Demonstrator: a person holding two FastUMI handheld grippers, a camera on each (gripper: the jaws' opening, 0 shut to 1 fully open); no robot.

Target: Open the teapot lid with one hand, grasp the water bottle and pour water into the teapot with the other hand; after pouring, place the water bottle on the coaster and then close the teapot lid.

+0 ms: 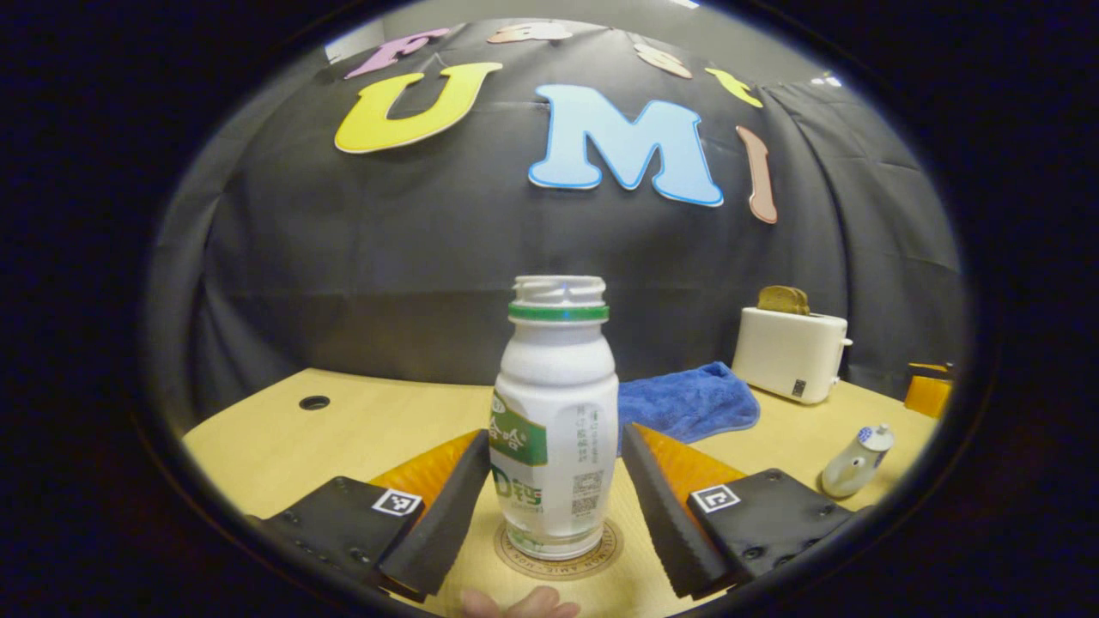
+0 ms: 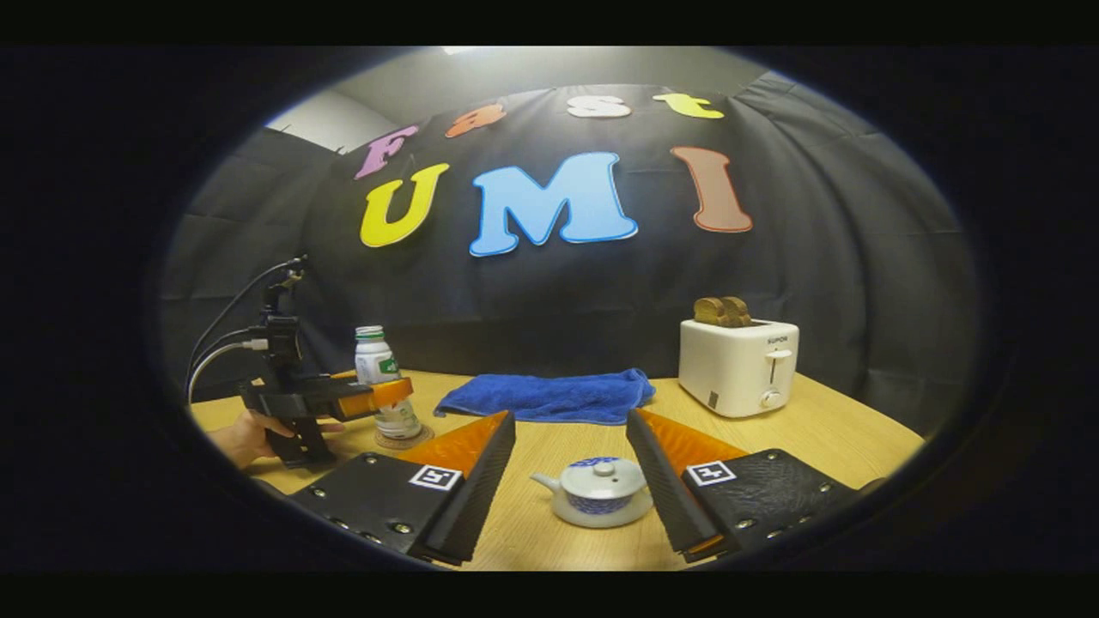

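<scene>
In the left gripper view, a fingertip (image 1: 519, 603) peeks in at the very bottom edge. Just beyond it the left gripper (image 1: 556, 506) stands spread around the water bottle (image 1: 556, 429). Its left finger (image 1: 446, 506) sits right against the bottle's side; the right finger shows a clear gap, so there is no squeeze on the bottle. The bottle stands upright on the round coaster (image 1: 558, 562), cap off, a green ring under its open mouth. The coaster has lettering around its rim, too small to make out.

Over in the right gripper view, the right gripper (image 2: 571, 481) is spread wide and holds nothing. Between its fingers, a little farther out on the wooden table (image 2: 859, 438), sits the teapot (image 2: 598, 492), white with blue pattern, lid on, spout pointing left.

Farther back and off to the left in the same view, a hand (image 2: 245, 438) grips the other tool's handle, cables trailing up from it, with the bottle standing on its coaster there.

Behind the teapot lies a blue towel (image 2: 549, 396), and to the right a white toaster (image 2: 738, 365) with brown toast sticking out of the slots. The toaster's brand word is too blurred to read surely.
</scene>
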